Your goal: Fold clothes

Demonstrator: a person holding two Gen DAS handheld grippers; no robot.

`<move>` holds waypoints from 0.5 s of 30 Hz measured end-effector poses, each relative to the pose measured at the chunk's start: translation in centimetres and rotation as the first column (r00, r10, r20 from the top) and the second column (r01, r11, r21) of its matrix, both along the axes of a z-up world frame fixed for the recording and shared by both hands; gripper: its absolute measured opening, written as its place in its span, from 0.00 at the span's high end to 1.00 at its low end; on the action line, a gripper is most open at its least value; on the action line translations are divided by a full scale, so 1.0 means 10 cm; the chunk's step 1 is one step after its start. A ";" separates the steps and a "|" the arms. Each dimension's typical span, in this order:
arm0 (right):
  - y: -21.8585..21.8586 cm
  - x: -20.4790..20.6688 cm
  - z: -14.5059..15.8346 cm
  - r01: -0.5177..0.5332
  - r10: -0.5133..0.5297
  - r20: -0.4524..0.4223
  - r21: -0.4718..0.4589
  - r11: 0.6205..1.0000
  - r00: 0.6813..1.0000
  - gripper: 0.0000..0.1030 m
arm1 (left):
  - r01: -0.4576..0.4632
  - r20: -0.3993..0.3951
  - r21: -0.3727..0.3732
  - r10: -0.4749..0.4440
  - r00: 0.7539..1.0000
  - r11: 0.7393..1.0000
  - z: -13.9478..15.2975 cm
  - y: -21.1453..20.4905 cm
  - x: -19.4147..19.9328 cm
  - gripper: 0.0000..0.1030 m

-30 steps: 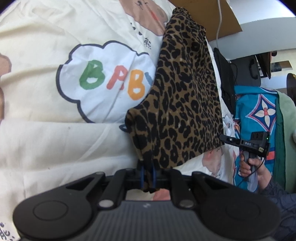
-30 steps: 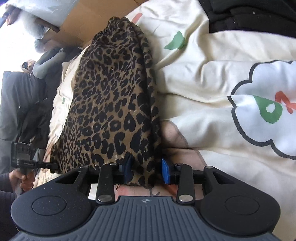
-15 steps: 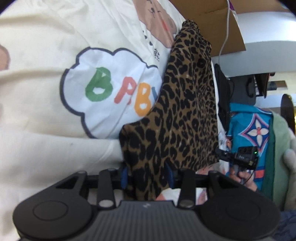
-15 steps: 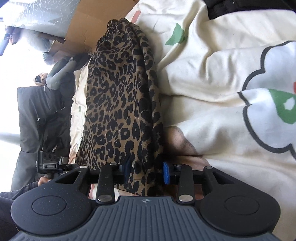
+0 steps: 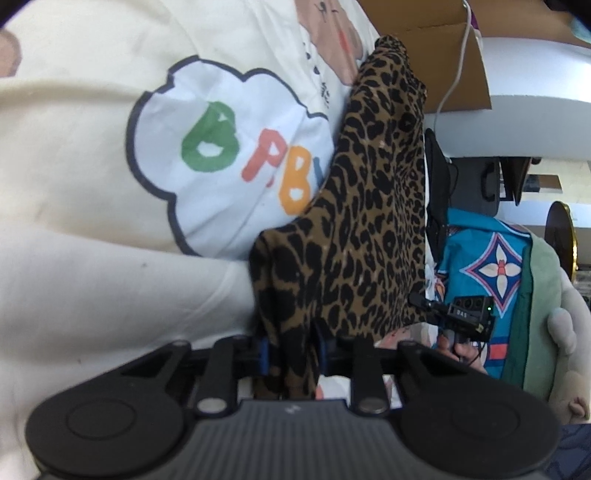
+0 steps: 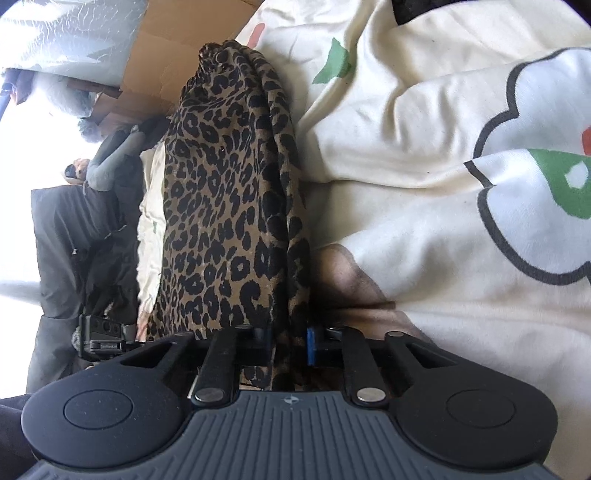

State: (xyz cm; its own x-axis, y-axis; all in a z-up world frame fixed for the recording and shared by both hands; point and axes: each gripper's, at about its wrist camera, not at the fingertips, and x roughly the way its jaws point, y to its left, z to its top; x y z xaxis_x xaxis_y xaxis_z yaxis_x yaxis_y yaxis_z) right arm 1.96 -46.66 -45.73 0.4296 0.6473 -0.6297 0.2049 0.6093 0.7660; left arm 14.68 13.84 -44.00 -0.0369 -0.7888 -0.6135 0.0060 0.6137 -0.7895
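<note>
A leopard-print garment [image 5: 369, 221] lies stretched over a cream bedsheet [image 5: 92, 258] printed with a white cloud and coloured letters. My left gripper [image 5: 290, 352] is shut on one near corner of the garment, which bunches between its blue pads. My right gripper [image 6: 290, 345] is shut on the other near corner of the same garment [image 6: 229, 206]. The far end of the garment is gathered to a point near a cardboard box. Each gripper shows small in the other's view: the right one [image 5: 465, 314], the left one [image 6: 99, 332].
A cardboard box [image 5: 443, 55] stands beyond the garment. A blue patterned cloth [image 5: 487, 266] and a green cloth [image 5: 543, 295] lie at the right in the left wrist view. Dark clothing [image 6: 81, 240] hangs at the left in the right wrist view. A black garment [image 6: 424, 7] lies at the top.
Both grippers have kept the garment's corners and shifted slightly along the bed. The left jaws loosened half a second ago and have closed in on the fabric again.
</note>
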 end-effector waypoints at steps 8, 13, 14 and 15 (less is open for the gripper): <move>0.00 -0.22 0.21 0.061 -0.061 0.000 0.030 0.998 0.998 0.95 | 0.002 0.073 0.009 -0.002 0.997 1.000 0.39 -0.01 -0.11 0.94; 0.06 -0.44 0.35 0.023 -0.024 0.007 0.051 0.998 1.000 0.95 | 0.025 0.096 0.016 -0.026 0.995 1.000 0.70 0.03 -0.31 0.94; 0.07 -0.49 0.38 0.012 -0.012 0.006 0.061 0.998 1.000 0.95 | 0.034 0.093 0.020 -0.036 0.995 0.999 0.75 0.05 -0.35 0.94; 0.08 -0.55 0.41 -0.003 0.003 0.005 0.070 0.998 1.000 0.95 | 0.044 0.089 0.024 -0.046 0.995 0.999 0.79 0.07 -0.39 0.94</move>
State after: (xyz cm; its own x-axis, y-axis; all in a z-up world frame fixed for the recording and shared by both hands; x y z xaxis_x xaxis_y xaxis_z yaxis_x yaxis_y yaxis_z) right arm -3.50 -45.85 -41.64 0.4303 0.6910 -0.5808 0.1992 0.5549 0.8077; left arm 10.73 14.52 -36.05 -0.0161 -0.7740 -0.6329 0.1040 0.6283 -0.7710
